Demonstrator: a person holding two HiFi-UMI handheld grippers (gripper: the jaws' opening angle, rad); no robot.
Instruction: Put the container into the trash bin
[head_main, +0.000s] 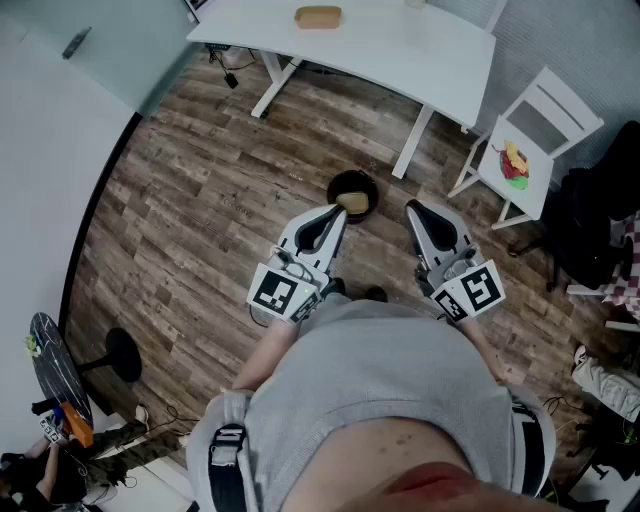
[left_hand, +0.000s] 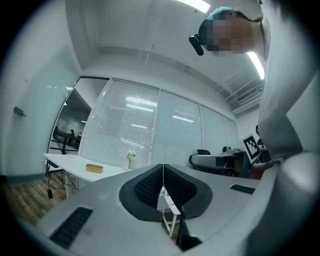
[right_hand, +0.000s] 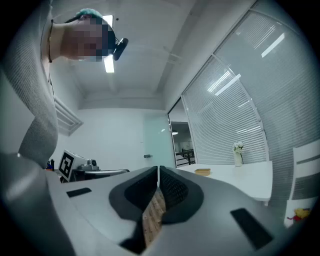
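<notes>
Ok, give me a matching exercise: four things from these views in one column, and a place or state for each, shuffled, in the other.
Things:
1. container
2. trash bin
3. white chair
4. left gripper

Places or states:
A. fingers shut, nothing held
B. black and round, on the floor
C. on the white table
D. colourful things on its seat

Pairs: 1-C, 2-B, 3-D, 4-A

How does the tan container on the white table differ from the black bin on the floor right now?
The tan oblong container lies up on the white table; the round black bin stands on the wooden floor. The container is pale and elongated, the bin dark and circular. Both sit ahead of the person, untouched.
</notes>
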